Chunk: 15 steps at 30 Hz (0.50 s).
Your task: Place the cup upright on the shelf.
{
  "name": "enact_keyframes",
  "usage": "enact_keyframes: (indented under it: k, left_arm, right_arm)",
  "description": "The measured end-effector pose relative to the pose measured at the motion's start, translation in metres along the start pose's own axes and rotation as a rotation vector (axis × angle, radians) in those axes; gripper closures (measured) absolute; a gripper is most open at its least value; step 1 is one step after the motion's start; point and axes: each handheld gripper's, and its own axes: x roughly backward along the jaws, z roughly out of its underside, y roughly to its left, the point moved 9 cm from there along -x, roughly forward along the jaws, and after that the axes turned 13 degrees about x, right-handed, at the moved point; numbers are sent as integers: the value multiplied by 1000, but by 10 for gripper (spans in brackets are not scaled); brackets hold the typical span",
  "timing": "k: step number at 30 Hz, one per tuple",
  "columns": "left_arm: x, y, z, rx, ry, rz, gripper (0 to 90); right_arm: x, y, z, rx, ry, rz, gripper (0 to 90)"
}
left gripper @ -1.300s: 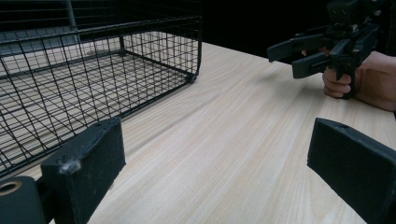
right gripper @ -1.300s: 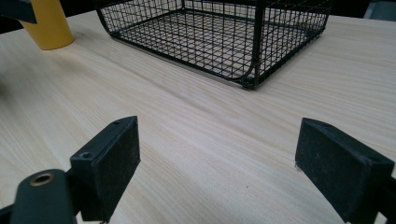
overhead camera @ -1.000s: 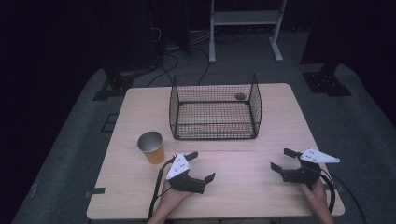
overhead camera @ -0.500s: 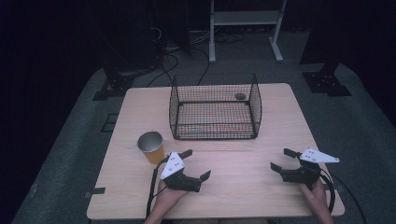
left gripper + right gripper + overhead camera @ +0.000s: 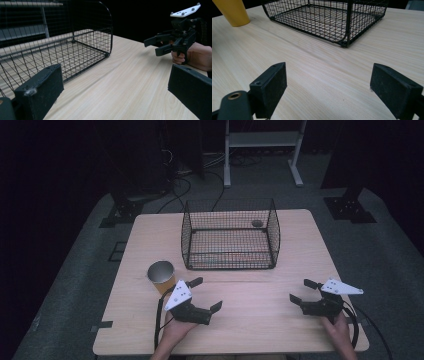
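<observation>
A black wire basket (image 5: pixel 229 237) stands on the far half of the wooden table (image 5: pixel 260 320). A yellow cup (image 5: pixel 161 275) with a metallic inside stands left of centre. My left gripper (image 5: pixel 206 294) hovers just right of the cup, pointing toward the basket. Its jaws have just been opening and stand wide, with nothing between them (image 5: pixel 115 95). My right gripper (image 5: pixel 302 291) is held near the table's front right, open and empty (image 5: pixel 333 87). The left gripper view also shows the right gripper (image 5: pixel 153 46) farther off.
A small dark round thing (image 5: pixel 257 223) lies at the basket's far right corner. Bare tabletop lies between the two grippers and in front of the basket (image 5: pixel 324 17). The cup (image 5: pixel 233 12) is at the upper left of the right gripper view. Dark floor and stands surround the table.
The left gripper's jaws have spread wider and the hand has shifted slightly left toward the cup. The right gripper has stayed put.
</observation>
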Motion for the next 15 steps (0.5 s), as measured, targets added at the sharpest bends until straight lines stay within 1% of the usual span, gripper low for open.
enact_keyframes:
  k: [6,10,12,15]
  left_arm:
    - [4,0,-6,-7,-6,3,0]
    - [6,1,-8,-14,-3,-4,0]
    - [7,3,-9,-26,0,-10,0]
    - [10,5,-12,-26,-1,-14,0]
  right_arm:
    - [0,0,0,-2,0,2,129]
    - [0,0,0,4,2,3,130]
    - [0,0,0,1,1,3,129]
    - [0,0,0,2,2,3,129]
